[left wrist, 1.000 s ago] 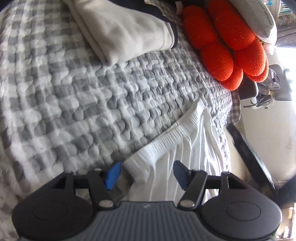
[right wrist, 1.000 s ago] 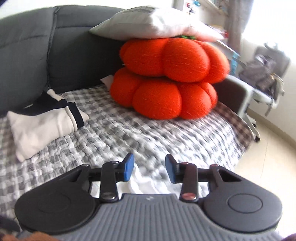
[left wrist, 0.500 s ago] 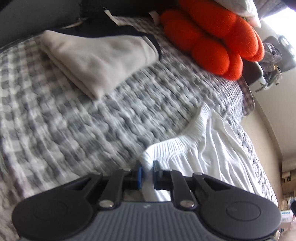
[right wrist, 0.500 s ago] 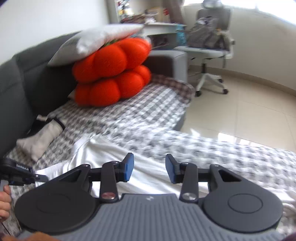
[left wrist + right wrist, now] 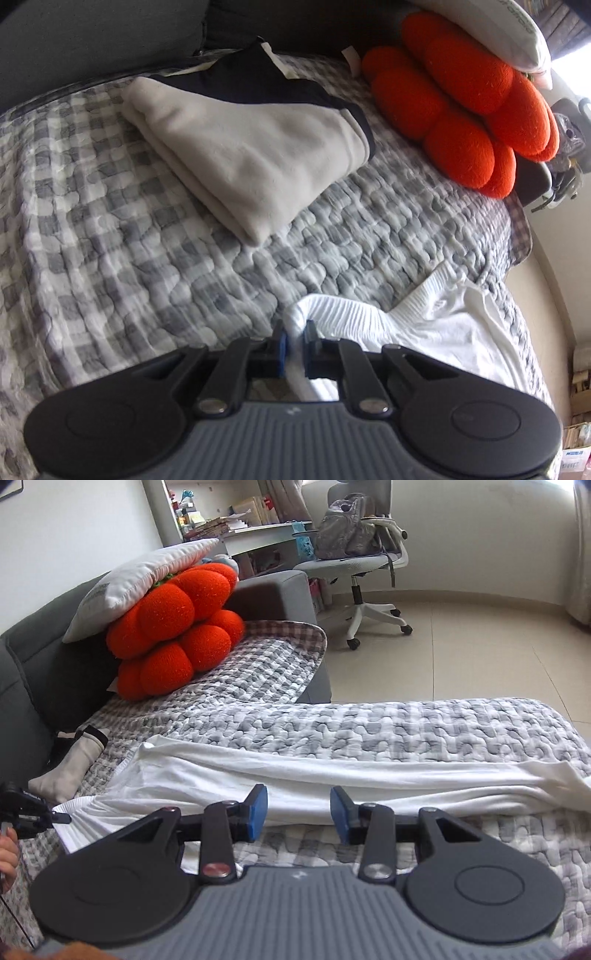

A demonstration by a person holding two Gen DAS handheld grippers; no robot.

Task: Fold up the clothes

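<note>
Your left gripper (image 5: 294, 345) is clamped on the ribbed elastic waistband (image 5: 343, 308) of the white garment (image 5: 332, 775), a fold of the band pinched between its blue pads (the fabric bunches up just above them). In the left wrist view the waistband runs from the gripper toward 2 o'clock, and the rest of the white cloth spreads toward 3 o'clock along the edge of the sofa.

Your right gripper (image 5: 298, 810) stands half open with nothing between its pads. It hovers just above the near edge of the garment, which lies stretched out across the grey checked quilt (image 5: 406, 731) from 9 o'clock to 3 o'clock in the right wrist view. At 9 o'clock in that view you can see your left gripper holding the waistband end, with fingers (image 5: 7, 853) of your hand behind it.

A folded cream and navy garment (image 5: 251, 147) lies on the quilt at 12 o'clock in the left wrist view, well apart from the white one. The orange pumpkin-shaped cushions (image 5: 465, 110) sit at 1 o'clock with a white pillow (image 5: 498, 26) on top. An office chair (image 5: 365, 554) stands on the tiled floor beyond the sofa.
</note>
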